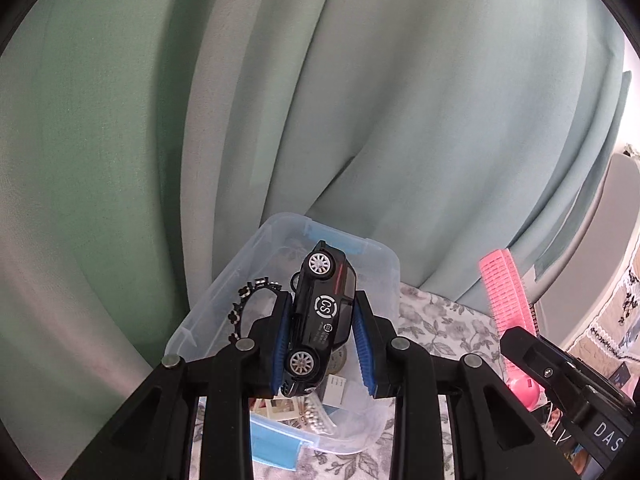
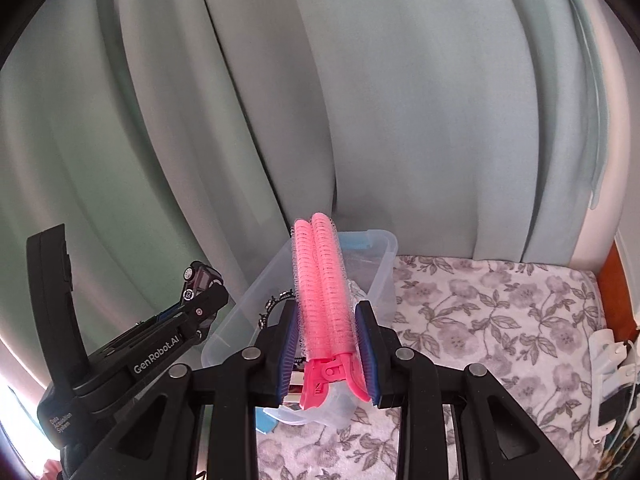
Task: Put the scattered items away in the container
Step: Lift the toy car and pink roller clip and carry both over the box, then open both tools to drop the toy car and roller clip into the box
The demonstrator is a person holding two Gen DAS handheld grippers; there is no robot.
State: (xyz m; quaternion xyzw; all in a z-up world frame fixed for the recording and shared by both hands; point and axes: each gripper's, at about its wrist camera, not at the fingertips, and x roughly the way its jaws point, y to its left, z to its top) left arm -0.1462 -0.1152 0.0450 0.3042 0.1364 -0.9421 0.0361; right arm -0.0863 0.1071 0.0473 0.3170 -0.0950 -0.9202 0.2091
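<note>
My left gripper (image 1: 323,334) is shut on a black toy car (image 1: 320,316), held nose-up above the clear plastic container (image 1: 224,296). My right gripper (image 2: 327,344) is shut on a pink hair-roller clip (image 2: 322,280), held upright above the same container (image 2: 256,292). The container holds small items, among them a bead string (image 1: 316,416) and cards. A black flower hair hoop (image 1: 242,304) leans on its left wall. The pink clip (image 1: 510,296) and right gripper (image 1: 568,380) show at right in the left wrist view; the car (image 2: 200,280) and left gripper (image 2: 188,316) show at left in the right wrist view.
The container stands on a grey floral cloth (image 2: 500,312). A pale green curtain (image 1: 360,100) hangs right behind it. A blue lid clip (image 1: 276,446) lies at the container's near end. White plugs and cables (image 2: 608,372) sit at the far right edge.
</note>
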